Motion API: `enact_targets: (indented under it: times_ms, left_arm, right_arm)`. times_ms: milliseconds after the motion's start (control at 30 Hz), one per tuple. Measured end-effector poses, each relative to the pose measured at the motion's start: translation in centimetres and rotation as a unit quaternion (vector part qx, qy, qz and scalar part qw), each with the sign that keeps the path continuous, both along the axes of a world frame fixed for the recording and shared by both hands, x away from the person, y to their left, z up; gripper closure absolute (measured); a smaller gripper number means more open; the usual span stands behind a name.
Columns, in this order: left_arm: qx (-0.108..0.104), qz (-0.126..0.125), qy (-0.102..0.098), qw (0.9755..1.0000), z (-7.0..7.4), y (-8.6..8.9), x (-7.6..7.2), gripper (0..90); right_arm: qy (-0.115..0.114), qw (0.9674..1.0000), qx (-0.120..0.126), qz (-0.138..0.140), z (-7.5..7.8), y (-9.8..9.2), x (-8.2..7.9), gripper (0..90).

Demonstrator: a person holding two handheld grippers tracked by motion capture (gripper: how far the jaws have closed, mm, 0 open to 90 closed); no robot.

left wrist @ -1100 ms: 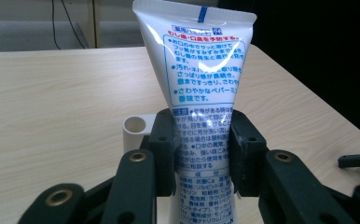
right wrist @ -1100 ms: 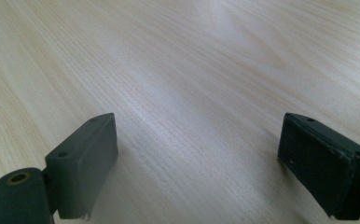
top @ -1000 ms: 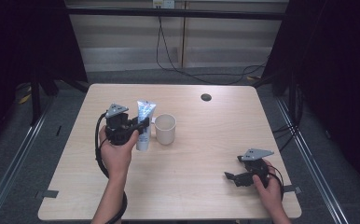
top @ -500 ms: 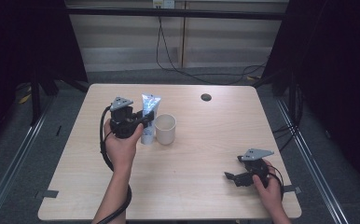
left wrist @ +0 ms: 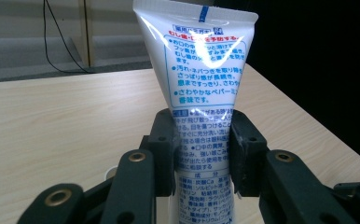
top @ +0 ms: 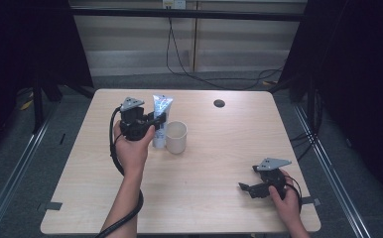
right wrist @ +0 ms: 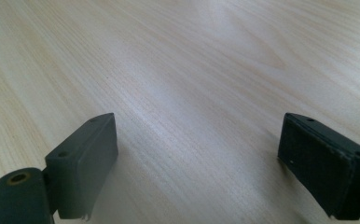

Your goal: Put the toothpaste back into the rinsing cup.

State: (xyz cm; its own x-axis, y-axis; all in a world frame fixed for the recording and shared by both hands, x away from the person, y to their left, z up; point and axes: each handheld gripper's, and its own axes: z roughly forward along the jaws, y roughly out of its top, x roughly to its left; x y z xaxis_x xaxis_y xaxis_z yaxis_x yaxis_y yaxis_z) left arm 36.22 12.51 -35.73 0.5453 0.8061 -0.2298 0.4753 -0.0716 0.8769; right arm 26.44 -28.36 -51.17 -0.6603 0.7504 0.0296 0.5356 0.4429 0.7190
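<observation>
A white and blue toothpaste tube (top: 160,116) stands upright, cap down, just left of a cream cup (top: 176,137) on the table. My left gripper (top: 156,120) is shut on the tube's lower half. In the left gripper view both pads (left wrist: 165,140) press the printed tube (left wrist: 200,84) from either side. My right gripper (top: 243,188) lies low near the table's front right corner, pointing left, held by a hand. In the right gripper view its jaws stand wide apart over bare wood, with nothing between the fingertips (right wrist: 201,163).
The light wooden table (top: 209,163) has a small dark round hole (top: 219,103) near its far edge. Cables trail from both grippers. Dark curtains and metal rails flank the table.
My left gripper carried the tube a little up and away, toward the far side of the table; the tube now stands closer beside the cup. The right gripper kept still.
</observation>
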Motion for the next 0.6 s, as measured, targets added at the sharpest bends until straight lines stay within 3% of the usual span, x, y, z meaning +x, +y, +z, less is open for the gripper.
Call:
enact_targets:
  times_ms: [600]
  left_arm:
    - [-0.005, 0.004, -0.01, 0.9999, 0.6, -0.7, 1.4, 66.2]
  right_arm:
    - [0.0, 1.0, 0.0, 0.0, 0.0, 0.0, 0.0, 11.4]
